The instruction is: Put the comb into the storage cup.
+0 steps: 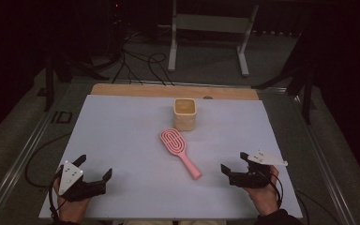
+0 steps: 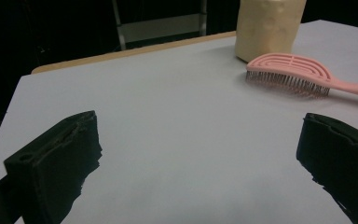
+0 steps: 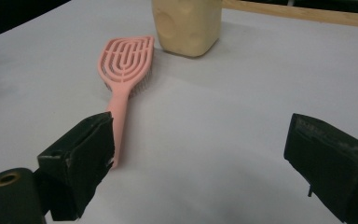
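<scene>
Pink hairbrush [image 1: 179, 151] — cream cup [image 1: 184, 114] — pale lilac table [image 1: 122, 140].

A white-topped table [image 1: 122, 140] carries a pink hairbrush [image 1: 180, 151] lying just before an upright cream cup [image 1: 184, 114].

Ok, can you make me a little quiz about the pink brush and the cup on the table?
1. True or false: the pink hairbrush lies with its bristles down on the white sheet.
2. Which is nearer the brush's handle end: A) the left gripper or B) the right gripper?
3. Fill in: the brush's head points toward the cream ____.

Key: 1 true, as the left gripper view shows the bristles on the sheet. 2 B. 3 cup. Both grippers have their fingers apart and hold nothing.
</scene>
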`<state>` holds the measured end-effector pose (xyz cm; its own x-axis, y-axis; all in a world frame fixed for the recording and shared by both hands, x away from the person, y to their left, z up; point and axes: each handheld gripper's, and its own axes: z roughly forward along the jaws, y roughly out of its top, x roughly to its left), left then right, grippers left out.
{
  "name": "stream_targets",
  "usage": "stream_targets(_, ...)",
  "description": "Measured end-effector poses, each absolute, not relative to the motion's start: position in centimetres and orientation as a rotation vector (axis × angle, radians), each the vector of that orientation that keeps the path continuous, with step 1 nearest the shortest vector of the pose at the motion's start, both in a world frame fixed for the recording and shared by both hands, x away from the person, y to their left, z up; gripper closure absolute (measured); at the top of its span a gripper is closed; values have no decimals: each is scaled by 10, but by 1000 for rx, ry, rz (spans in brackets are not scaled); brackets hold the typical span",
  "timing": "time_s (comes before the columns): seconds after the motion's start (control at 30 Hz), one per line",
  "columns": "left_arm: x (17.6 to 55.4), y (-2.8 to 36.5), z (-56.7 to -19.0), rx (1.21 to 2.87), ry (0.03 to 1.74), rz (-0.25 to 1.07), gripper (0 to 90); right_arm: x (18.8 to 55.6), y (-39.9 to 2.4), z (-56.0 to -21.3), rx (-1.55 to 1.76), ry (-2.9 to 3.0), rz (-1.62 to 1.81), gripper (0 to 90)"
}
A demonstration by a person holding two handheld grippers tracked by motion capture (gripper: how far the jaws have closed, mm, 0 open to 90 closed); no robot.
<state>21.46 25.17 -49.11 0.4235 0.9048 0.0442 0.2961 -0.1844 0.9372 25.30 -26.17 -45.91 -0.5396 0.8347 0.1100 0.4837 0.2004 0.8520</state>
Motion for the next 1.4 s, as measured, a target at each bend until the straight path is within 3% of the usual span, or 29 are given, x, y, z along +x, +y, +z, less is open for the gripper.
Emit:
stream_targets(0.67,215,250,-492,1721,1052,782,2,282,-212,-435,1193,2258,1152,84)
stream_targets(1.4,216,249,-493,1730,1048,775,2,315,-158,-436,1163,2435,1002,85)
